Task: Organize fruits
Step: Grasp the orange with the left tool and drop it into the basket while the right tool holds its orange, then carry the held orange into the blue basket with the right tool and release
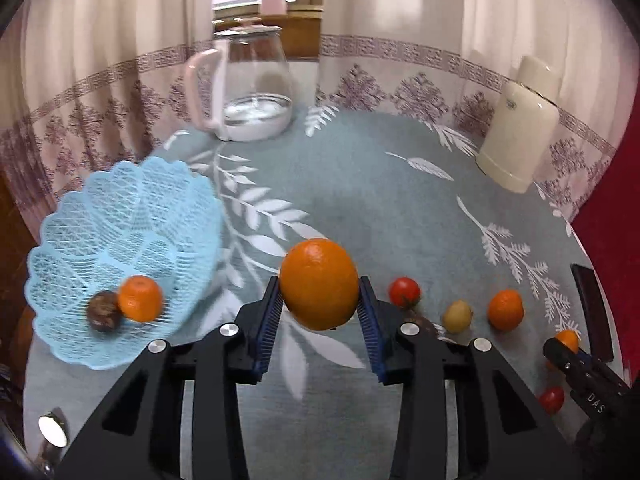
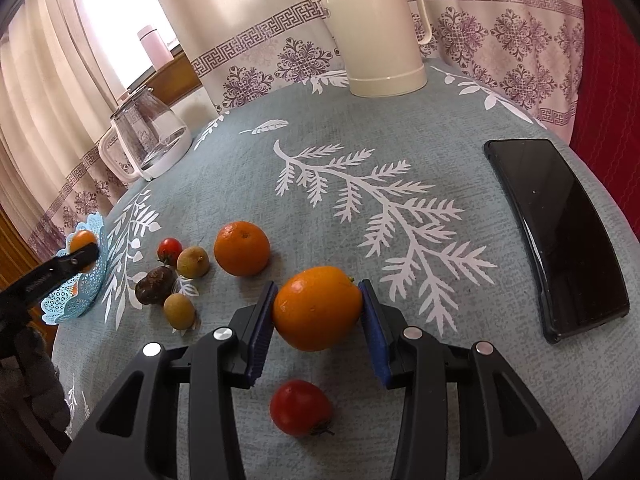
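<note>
A large round orange (image 1: pixel 319 284) is clamped between the blue-padded jaws of the left gripper (image 1: pixel 319 304), raised above the grey-blue leaf-printed tablecloth (image 1: pixel 360 208) just right of the pale blue plastic lattice basket (image 1: pixel 120 216). In the basket, a small mandarin (image 1: pixel 140 298) and a dark brown round fruit (image 1: pixel 103 311) are seen touching, near its front wall. The basket sits at the table's left edge.

A second, smaller orange (image 2: pixel 316 308) is gripped by the right gripper (image 2: pixel 318 312), low over the cloth, with a red tomato (image 2: pixel 300 407) lying just beneath the jaws. To its left, another mandarin (image 2: pixel 241 248), a small red tomato (image 2: pixel 169 250), two tan longan-like fruits (image 2: pixel 193 262) and a dark fruit (image 2: pixel 154 285) are clustered closely.

Open cloth is left in the table's middle. A black phone (image 2: pixel 556 236) lies near the right edge, a cream thermos jug (image 2: pixel 380 32) and a clear glass kettle (image 2: pixel 148 136) near the far edge.
</note>
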Available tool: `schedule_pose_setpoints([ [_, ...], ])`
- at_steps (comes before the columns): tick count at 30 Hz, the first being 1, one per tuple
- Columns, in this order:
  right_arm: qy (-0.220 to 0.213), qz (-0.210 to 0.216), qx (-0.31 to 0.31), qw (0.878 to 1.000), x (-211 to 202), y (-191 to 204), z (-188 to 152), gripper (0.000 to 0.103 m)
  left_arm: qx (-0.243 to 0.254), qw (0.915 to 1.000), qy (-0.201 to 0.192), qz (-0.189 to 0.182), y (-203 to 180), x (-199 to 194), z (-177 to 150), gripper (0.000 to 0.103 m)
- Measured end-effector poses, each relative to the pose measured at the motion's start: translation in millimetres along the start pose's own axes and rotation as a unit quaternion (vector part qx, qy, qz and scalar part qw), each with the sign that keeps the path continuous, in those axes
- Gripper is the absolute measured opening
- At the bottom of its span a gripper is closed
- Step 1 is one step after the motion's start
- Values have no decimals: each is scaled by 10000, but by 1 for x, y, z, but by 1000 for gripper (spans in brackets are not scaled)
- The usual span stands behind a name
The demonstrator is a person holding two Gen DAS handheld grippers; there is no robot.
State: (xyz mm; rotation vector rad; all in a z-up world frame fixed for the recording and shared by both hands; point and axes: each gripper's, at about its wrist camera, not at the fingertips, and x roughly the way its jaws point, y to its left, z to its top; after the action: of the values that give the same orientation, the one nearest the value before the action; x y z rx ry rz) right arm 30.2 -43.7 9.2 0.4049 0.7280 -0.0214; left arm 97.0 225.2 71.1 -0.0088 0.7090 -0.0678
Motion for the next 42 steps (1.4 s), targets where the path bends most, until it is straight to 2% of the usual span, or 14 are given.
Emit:
schedule_pose_setpoints([
  [11,18,-90,-3,10000,1,-1,1,42,-585,9962,-140,633,71,-14,5,39],
  [23,58,-196,-26,9998,3,0,-1,41,-1139,9860,-134,1211,136,-13,4,40],
  [24,59,-203,-26,9998,3,0,-1,42,-1215,9847,-119,1247,143,-13,3,41],
  [26,59,-218,-28,9997,3,1,-1,42,-1291,9823,-179,1349,151,-15,3,60],
  [29,66,-241,-38,9997,3,1,-2,42,-1361,9799,-295,1430,160,-21,3,66],
  [37,83,-276,-28,9996,4,1,0,42,-1518,9769,-320,1467,170,-27,-3,67],
  [40,85,-262,26,9996,2,0,1,41,-1496,9744,-404,1628,168,-31,-7,80],
  [42,93,-212,109,9997,0,-1,2,42,-1459,9728,-472,1734,167,-34,-10,83],
])
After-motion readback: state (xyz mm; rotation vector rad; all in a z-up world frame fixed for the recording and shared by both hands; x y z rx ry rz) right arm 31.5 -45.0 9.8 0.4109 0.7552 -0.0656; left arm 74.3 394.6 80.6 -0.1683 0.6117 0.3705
